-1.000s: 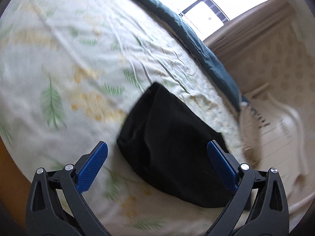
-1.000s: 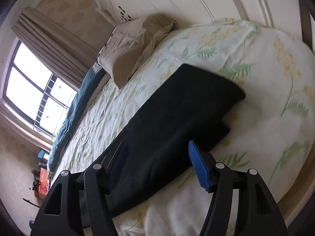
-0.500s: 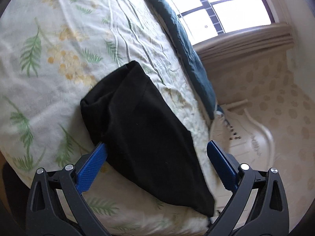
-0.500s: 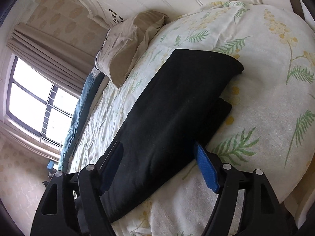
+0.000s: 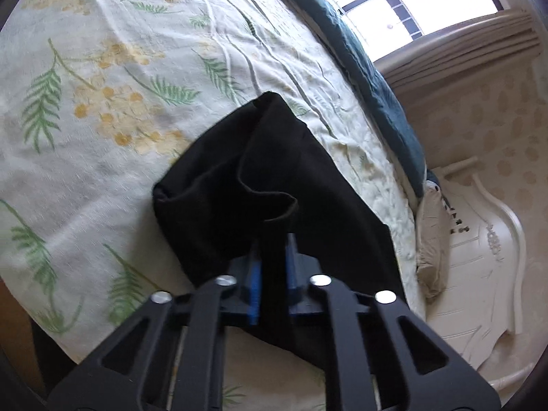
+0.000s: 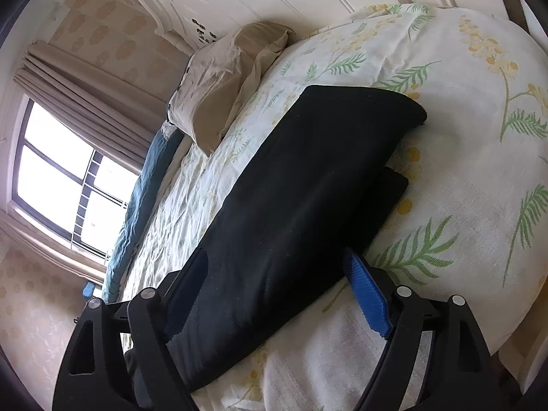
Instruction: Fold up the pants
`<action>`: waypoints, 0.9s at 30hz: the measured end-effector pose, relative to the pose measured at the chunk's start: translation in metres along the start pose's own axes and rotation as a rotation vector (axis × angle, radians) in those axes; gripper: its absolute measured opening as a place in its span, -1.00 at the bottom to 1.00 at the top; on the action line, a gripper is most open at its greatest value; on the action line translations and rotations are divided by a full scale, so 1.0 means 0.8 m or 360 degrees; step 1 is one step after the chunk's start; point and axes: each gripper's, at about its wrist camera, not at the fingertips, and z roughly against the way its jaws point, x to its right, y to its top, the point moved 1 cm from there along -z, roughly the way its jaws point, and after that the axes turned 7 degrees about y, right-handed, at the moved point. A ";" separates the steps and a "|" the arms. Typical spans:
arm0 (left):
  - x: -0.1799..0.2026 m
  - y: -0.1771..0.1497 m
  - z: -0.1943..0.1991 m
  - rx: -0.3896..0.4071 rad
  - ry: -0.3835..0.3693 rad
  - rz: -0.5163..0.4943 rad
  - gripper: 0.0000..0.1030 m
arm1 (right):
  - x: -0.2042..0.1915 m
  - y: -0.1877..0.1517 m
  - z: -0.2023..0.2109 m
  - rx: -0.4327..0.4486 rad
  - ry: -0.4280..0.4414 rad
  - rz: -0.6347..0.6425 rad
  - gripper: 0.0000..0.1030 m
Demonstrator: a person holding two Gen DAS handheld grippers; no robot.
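Black fabric of the pants is lying partly folded on the flowered bed sheet, and the left claw is pinching a fold of it between its blue pads. To do this step well, I think the left claw should be holding all layers firmly and lifting slowly, so the edge is landing straight on the other end. The right claw is opening, its jaws standing wide around the near end of the pants without pressing. Compared with one second ago, the left claw, then wide open, is now closed on the cloth, and the right one is spreading wider.
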 end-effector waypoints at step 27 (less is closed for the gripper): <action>-0.033 0.039 0.011 0.0123 0.0088 -0.0063 -0.89 | 0.001 0.103 0.014 0.0006 -0.0121 0.0185 0.55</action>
